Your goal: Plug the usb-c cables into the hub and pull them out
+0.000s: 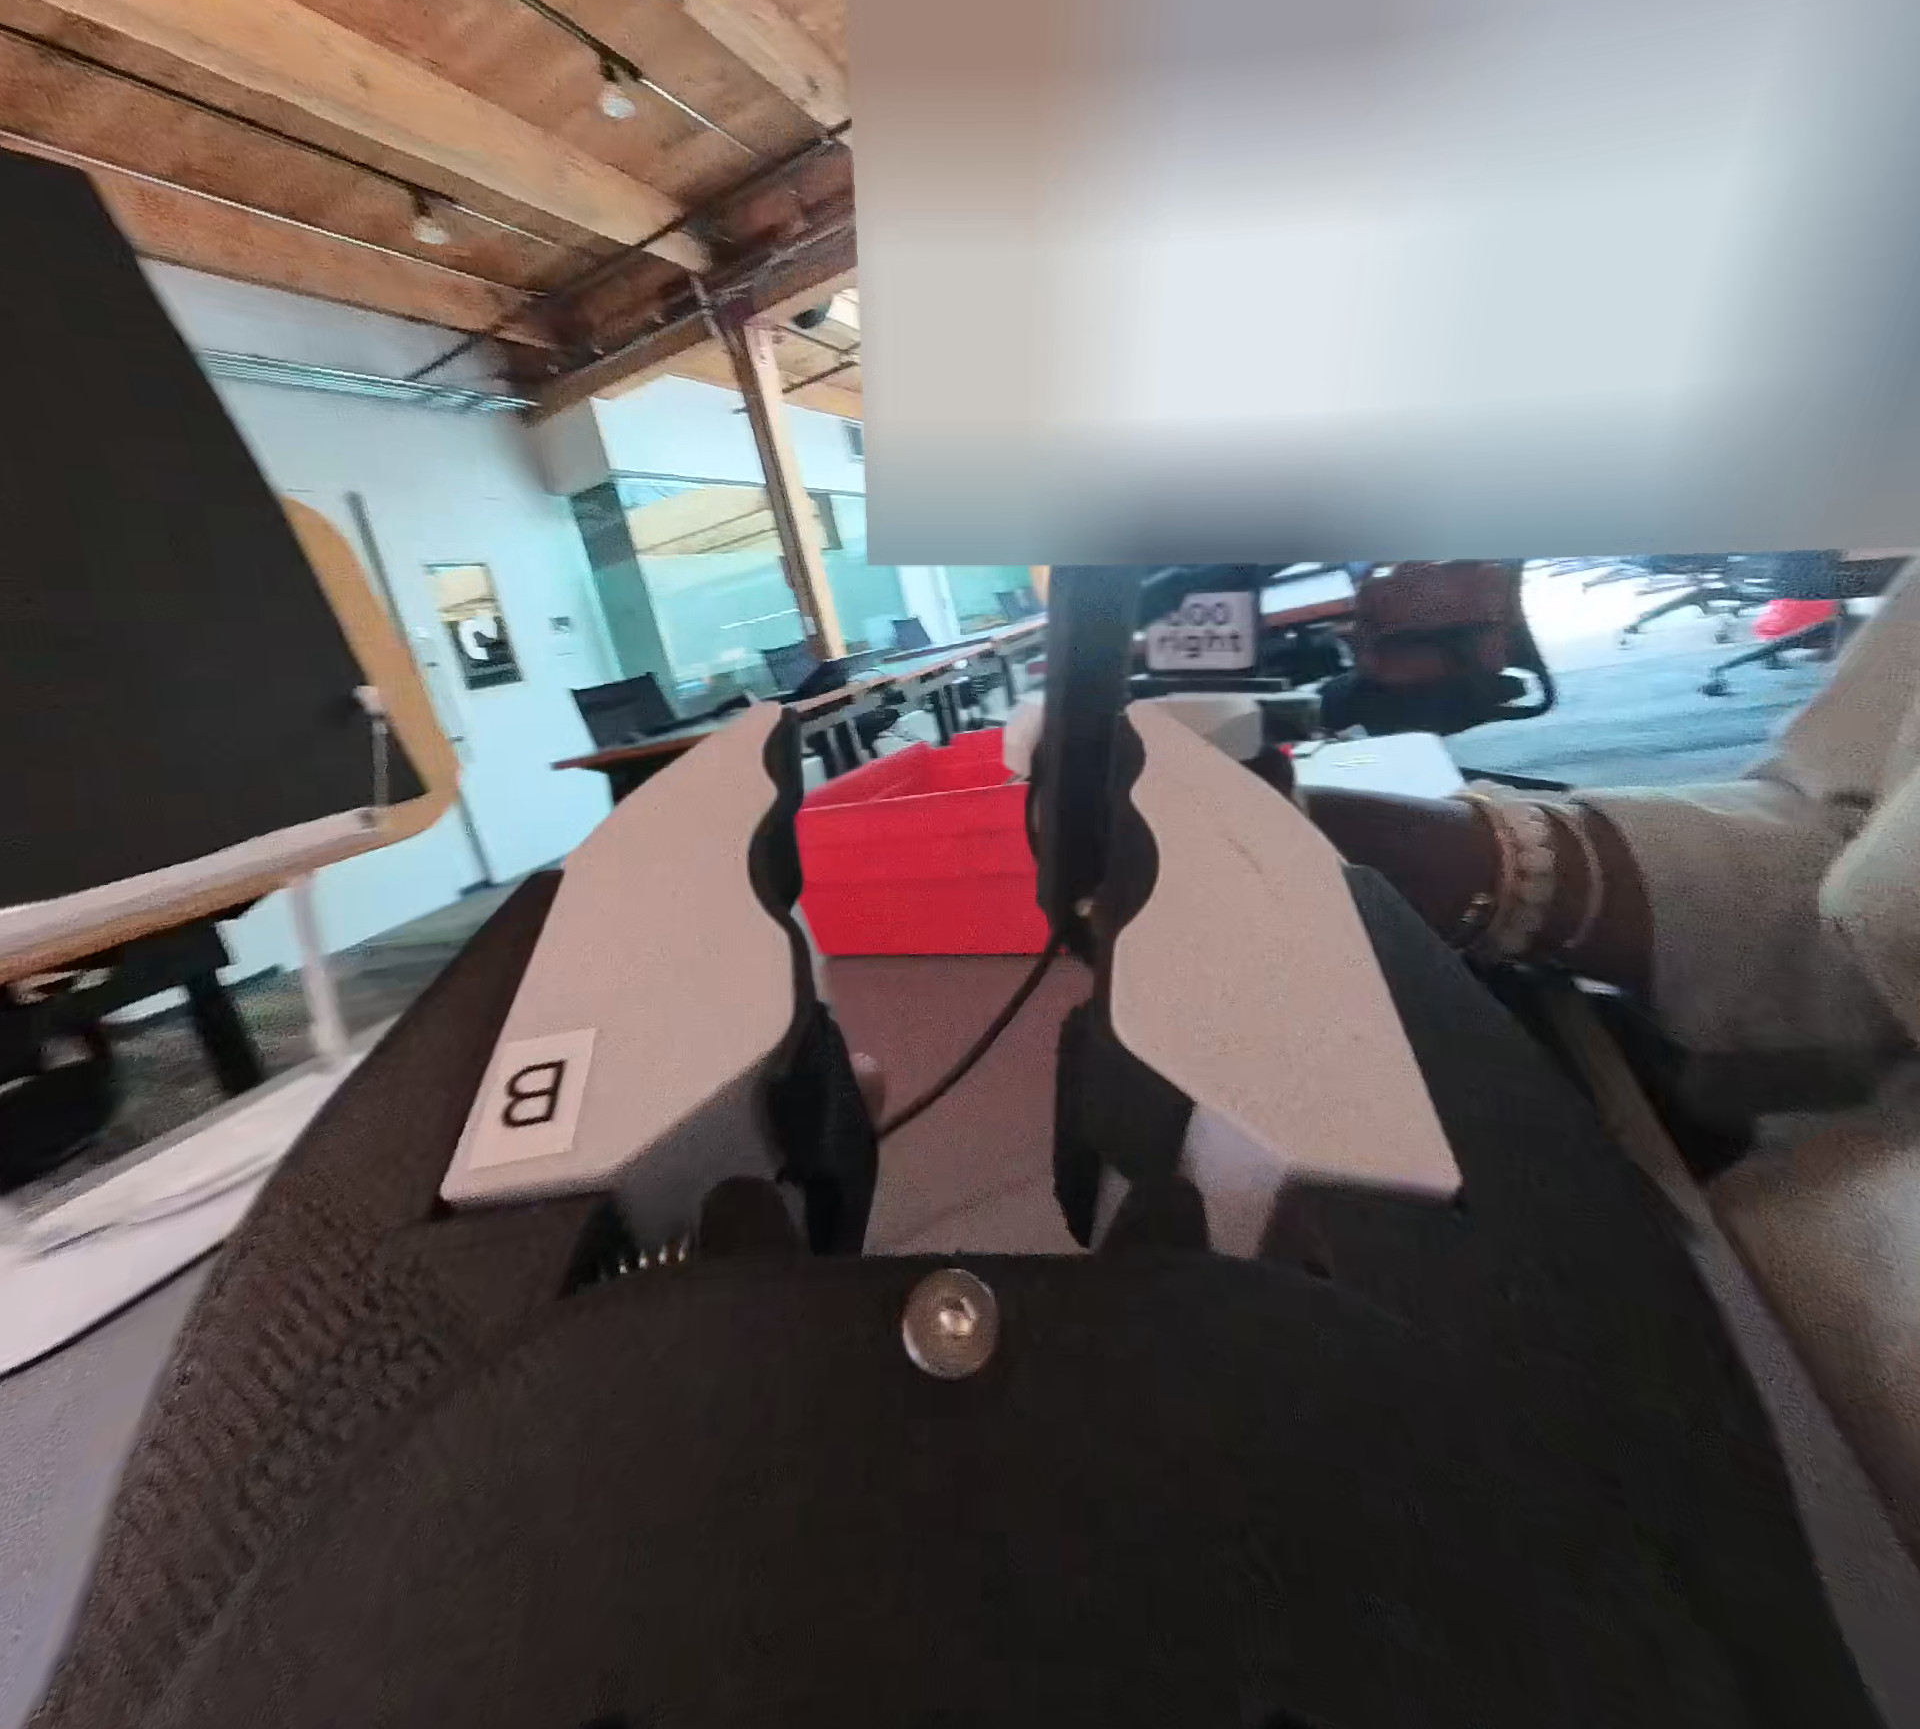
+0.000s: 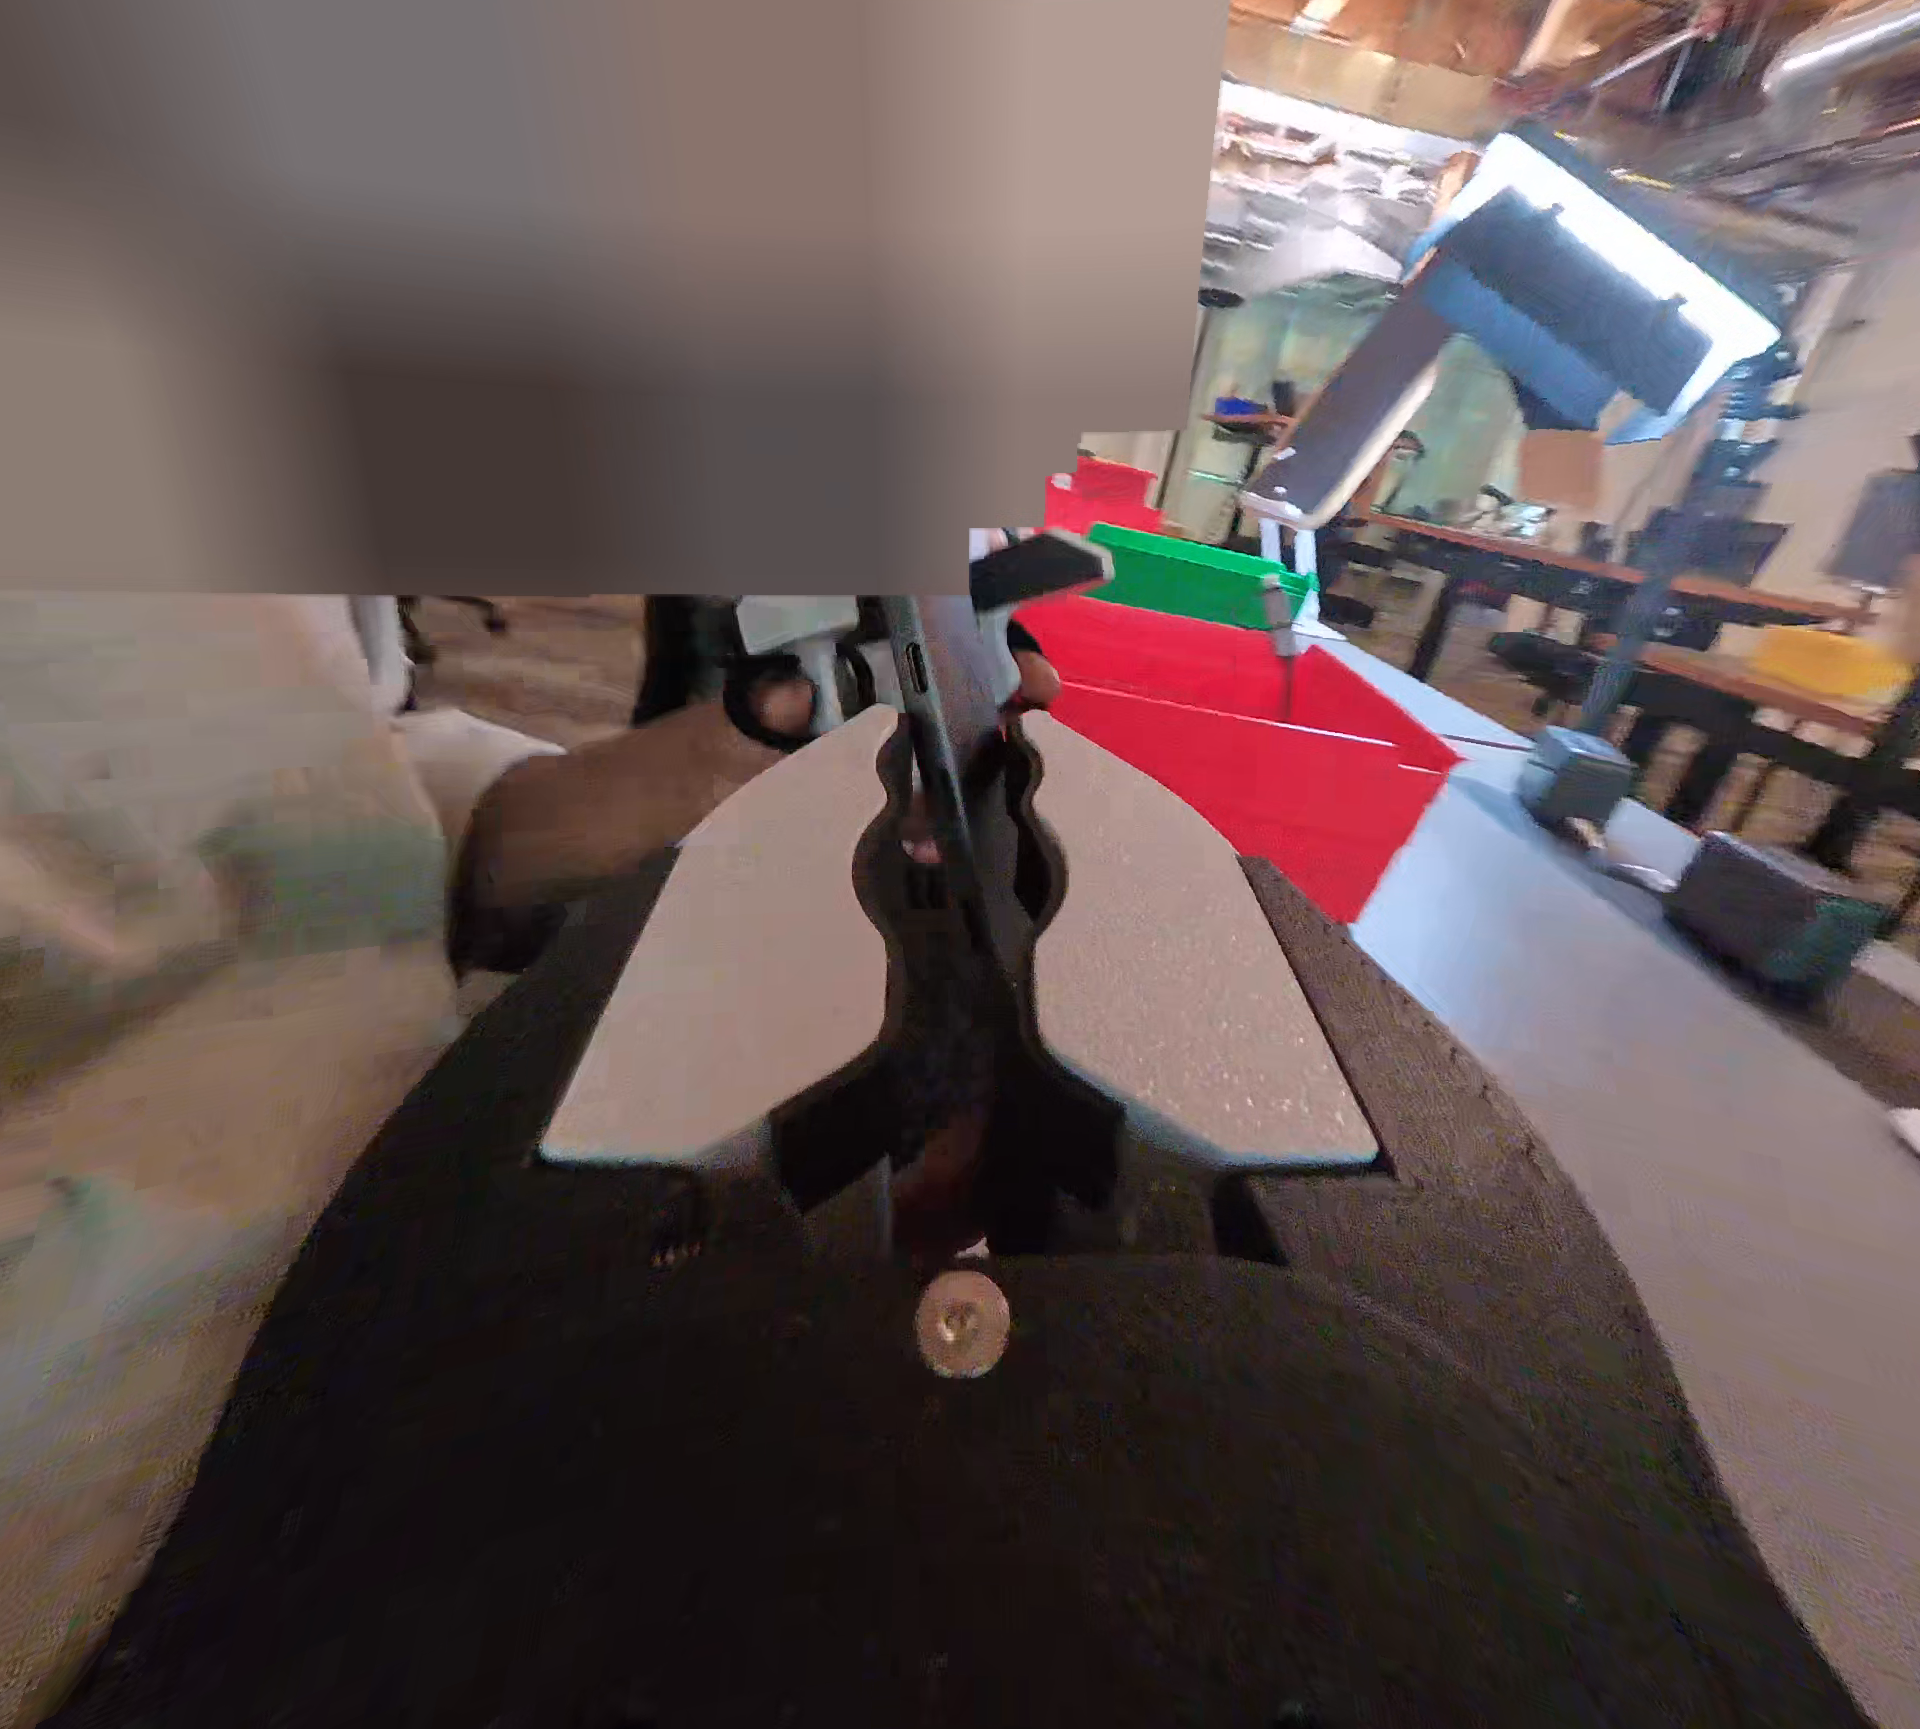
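The hub is a dark flat bar. In the right wrist view my right gripper (image 2: 954,729) is shut on the hub (image 2: 935,775) and holds it in the air; a small port shows on its upper edge. In the left wrist view the hub (image 1: 1081,744) stands upright against the inner pad of my left gripper's right finger. My left gripper (image 1: 961,734) is open, its left finger well clear of the hub. A thin black cable (image 1: 977,1025) runs down from the hub's lower end between the fingers. The right gripper's body (image 1: 1205,640) shows just behind the hub.
A red bin (image 1: 914,858) stands on the grey table just beyond the grippers; it also shows in the right wrist view (image 2: 1226,744) with a green bin (image 2: 1195,578) behind it. A person's wrist with bracelets (image 1: 1527,869) is at the right. A light panel on a stand (image 2: 1600,308) stands at the table's right.
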Action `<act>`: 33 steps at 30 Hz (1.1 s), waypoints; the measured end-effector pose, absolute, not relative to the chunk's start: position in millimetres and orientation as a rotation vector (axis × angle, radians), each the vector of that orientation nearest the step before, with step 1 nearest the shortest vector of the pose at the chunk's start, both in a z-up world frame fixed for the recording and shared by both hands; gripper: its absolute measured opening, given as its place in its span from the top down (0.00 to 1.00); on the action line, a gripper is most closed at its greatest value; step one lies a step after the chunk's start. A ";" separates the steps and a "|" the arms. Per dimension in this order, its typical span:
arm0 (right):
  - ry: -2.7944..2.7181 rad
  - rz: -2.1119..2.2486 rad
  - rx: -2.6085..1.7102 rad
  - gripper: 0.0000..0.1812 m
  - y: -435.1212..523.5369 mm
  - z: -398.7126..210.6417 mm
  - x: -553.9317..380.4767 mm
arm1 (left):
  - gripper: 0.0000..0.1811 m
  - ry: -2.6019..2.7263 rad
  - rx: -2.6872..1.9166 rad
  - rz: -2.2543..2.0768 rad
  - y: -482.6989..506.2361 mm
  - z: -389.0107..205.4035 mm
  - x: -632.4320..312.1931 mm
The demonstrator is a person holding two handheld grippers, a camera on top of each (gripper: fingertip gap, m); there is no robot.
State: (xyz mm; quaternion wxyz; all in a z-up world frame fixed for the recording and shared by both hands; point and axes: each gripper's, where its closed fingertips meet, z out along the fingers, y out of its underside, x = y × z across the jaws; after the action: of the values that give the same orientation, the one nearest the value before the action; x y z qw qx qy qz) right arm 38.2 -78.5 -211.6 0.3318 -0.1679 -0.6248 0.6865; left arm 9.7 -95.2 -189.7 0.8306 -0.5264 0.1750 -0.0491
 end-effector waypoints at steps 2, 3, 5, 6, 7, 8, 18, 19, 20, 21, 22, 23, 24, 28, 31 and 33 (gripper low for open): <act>-1.629 1.926 -0.459 0.91 -84.9 -208.7 41.3 | 0.71 0.449 -1.108 -0.258 -91.5 -193.2 35.5; -1.638 1.961 -0.487 0.92 -87.4 -210.0 40.2 | 0.73 0.488 -1.097 -0.329 -92.1 -193.5 47.8; -1.685 2.066 -0.533 0.92 -95.8 -214.6 41.0 | 0.76 0.481 -1.079 -0.320 -87.8 -190.6 53.8; -1.715 2.124 -0.549 0.91 -100.5 -216.5 42.8 | 0.79 0.460 -1.072 -0.271 -84.5 -190.2 51.2; -1.721 2.161 -0.560 0.91 -103.3 -216.8 43.1 | 0.79 0.442 -1.080 -0.234 -81.3 -191.5 48.4; -1.713 2.180 -0.569 0.92 -104.9 -216.1 42.3 | 0.79 0.446 -1.108 -0.222 -78.5 -195.3 48.7; -1.369 1.895 -0.810 0.94 -81.5 -209.1 6.6 | 0.78 0.099 -1.232 -0.088 -66.1 -193.8 10.5; -1.369 1.859 -0.809 0.94 -83.0 -210.6 5.5 | 0.77 0.098 -1.258 -0.063 -63.8 -195.2 10.6; -1.364 1.830 -0.811 0.94 -84.7 -211.7 4.5 | 0.77 0.096 -1.273 -0.038 -62.2 -195.6 11.1; -1.358 1.804 -0.811 0.95 -86.2 -212.6 3.7 | 0.76 0.084 -1.281 -0.019 -61.4 -195.5 10.3; -1.353 1.773 -0.808 0.95 -87.4 -212.9 3.1 | 0.76 0.067 -1.286 -0.006 -61.0 -195.1 9.3; -1.344 1.732 -0.803 0.95 -87.8 -212.9 2.1 | 0.77 0.051 -1.290 0.001 -60.7 -195.1 8.3; -1.341 1.681 -0.796 0.95 -88.3 -213.7 0.8 | 0.79 0.043 -1.295 0.007 -60.2 -195.7 8.2; -1.358 1.524 -0.753 0.95 -97.0 -218.8 -1.0 | 0.86 0.076 -1.314 0.051 -59.4 -199.2 11.0; -1.351 1.475 -0.746 0.95 -99.1 -219.8 -1.0 | 0.88 0.128 -1.342 0.129 -62.6 -201.1 11.5; -1.368 1.460 -0.756 0.95 -100.0 -221.9 -2.1 | 0.88 0.143 -1.370 0.161 -63.0 -203.2 10.1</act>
State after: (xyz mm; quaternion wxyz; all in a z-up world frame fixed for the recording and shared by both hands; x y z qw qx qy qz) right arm -2.1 -100.0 -221.9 0.4806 -0.3099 -0.5609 0.5987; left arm 10.1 -63.0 -203.2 0.7690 -0.6315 0.0658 0.0742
